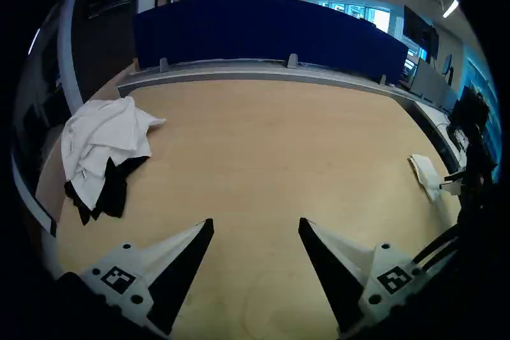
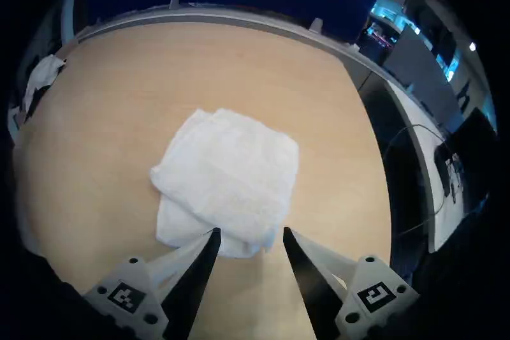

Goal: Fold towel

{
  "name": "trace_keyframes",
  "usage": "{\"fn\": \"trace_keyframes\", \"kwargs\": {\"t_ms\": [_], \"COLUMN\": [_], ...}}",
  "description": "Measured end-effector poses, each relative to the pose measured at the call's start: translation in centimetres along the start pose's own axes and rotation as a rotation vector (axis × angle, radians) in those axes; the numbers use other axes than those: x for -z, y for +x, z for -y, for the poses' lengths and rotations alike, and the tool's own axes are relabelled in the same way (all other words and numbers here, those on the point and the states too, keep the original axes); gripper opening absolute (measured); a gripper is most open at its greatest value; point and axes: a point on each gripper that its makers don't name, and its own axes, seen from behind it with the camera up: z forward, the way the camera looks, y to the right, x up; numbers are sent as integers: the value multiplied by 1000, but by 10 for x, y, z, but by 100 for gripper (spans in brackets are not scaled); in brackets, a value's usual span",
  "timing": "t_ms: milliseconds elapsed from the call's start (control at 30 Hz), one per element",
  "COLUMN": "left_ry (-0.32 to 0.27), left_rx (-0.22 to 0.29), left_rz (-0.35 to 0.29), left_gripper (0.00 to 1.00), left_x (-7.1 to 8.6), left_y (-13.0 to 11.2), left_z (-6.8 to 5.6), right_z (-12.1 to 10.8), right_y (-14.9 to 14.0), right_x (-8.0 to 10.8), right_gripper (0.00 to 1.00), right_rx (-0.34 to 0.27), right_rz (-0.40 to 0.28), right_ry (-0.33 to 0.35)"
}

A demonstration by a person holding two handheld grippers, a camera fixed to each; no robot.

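Resting on one table (image 2: 127, 85) are one folded towel (image 2: 229, 174), one cloth heap (image 1: 102, 142).

Both views forward, table (image 1: 268, 136) shared (right nearer)

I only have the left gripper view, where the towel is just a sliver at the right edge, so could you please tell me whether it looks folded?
Observer: In the right gripper view the towel lies as a compact folded bundle, layers stacked, on the wooden table.
Operator: Thank you. Is the right gripper holding it?
Observer: No, the right gripper is open, with one fingertip at each side of the towel's near edge.
Operator: Are the layers lined up?
Observer: Not neatly. A lower layer sticks out at the near left corner.
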Motion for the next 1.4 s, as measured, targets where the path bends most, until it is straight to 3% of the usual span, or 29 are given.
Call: {"fn": "trace_keyframes", "kwargs": {"t_ms": [500, 800, 933, 1267, 1400], "left_ry": [13, 22, 21, 22, 26], "left_rx": [16, 24, 25, 20, 20], "left_rz": [-3, -3, -1, -1, -1], "left_gripper": [99, 100, 100, 100, 99], "left_x": [2, 1, 0, 0, 1], "left_y": [-3, -5, -6, -7, -7], "left_z": [12, 18, 18, 17, 18], "right_z": [78, 93, 95, 95, 94], "right_y": [37, 43, 44, 46, 46], "right_x": [-19, -26, -27, -29, -30], "right_gripper": [75, 72, 59, 9, 4], "right_rx": [37, 52, 48, 38, 23], "right_rz": [-56, -56, -56, -60, -63], "right_ry": [109, 131, 140, 132, 134]}}
